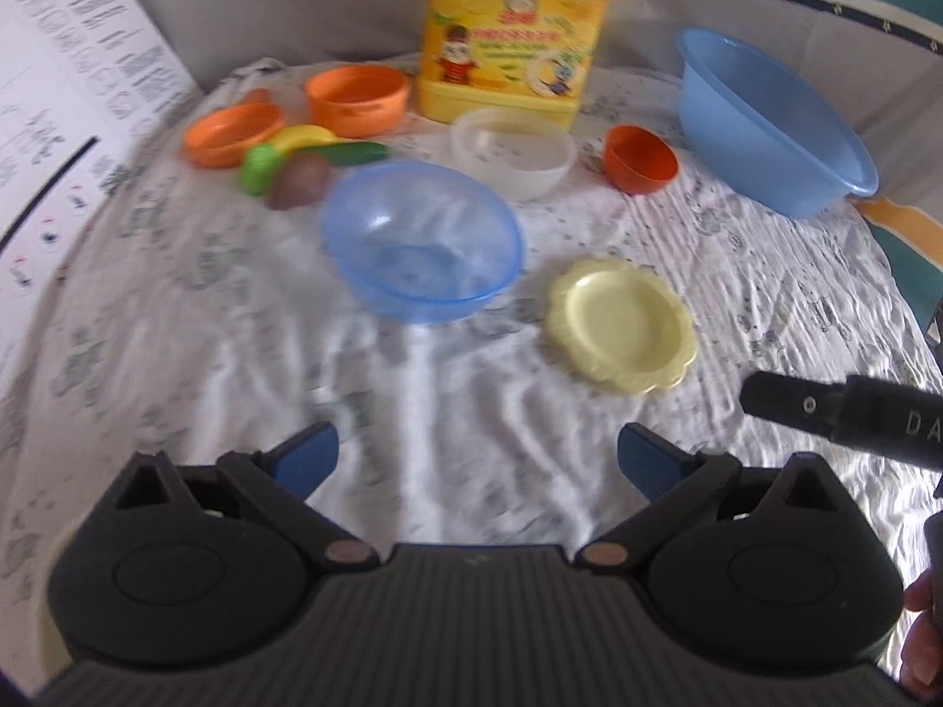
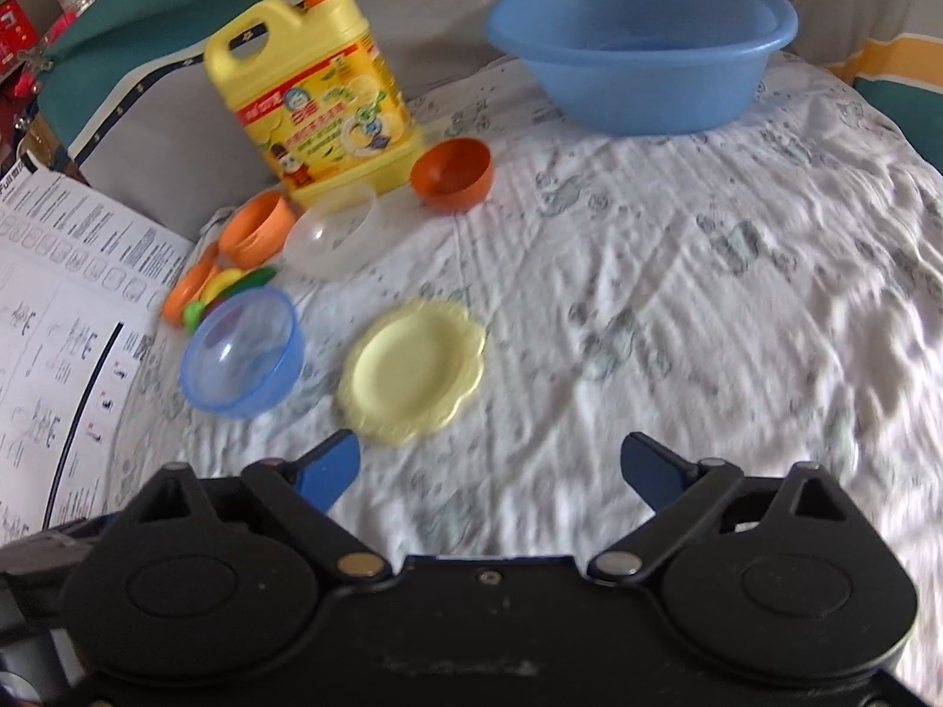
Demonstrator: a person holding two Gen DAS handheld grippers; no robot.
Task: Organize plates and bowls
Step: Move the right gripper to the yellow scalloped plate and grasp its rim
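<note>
A clear blue bowl [image 1: 423, 241] [image 2: 243, 352] sits mid-table with a scalloped yellow plate [image 1: 620, 324] [image 2: 412, 371] to its right. Behind them stand a clear white bowl [image 1: 513, 150] [image 2: 333, 230], a small dark-orange bowl [image 1: 639, 159] [image 2: 452, 172], an orange bowl [image 1: 356, 99] [image 2: 257, 227] and an orange plate [image 1: 233, 132] [image 2: 185, 294]. A big blue basin [image 1: 766, 118] [image 2: 639, 41] stands at the back right. My left gripper [image 1: 477, 459] is open and empty, short of the blue bowl. My right gripper [image 2: 489, 471] is open and empty, just short of the yellow plate.
A yellow detergent jug [image 1: 510, 29] [image 2: 318, 106] stands at the back. Toy fruit and vegetables [image 1: 294, 162] [image 2: 236, 286] lie beside the orange plate. A printed white sheet [image 1: 65, 94] [image 2: 53, 318] borders the left. The table wears a wrinkled white cloth [image 1: 412, 389] [image 2: 678, 306].
</note>
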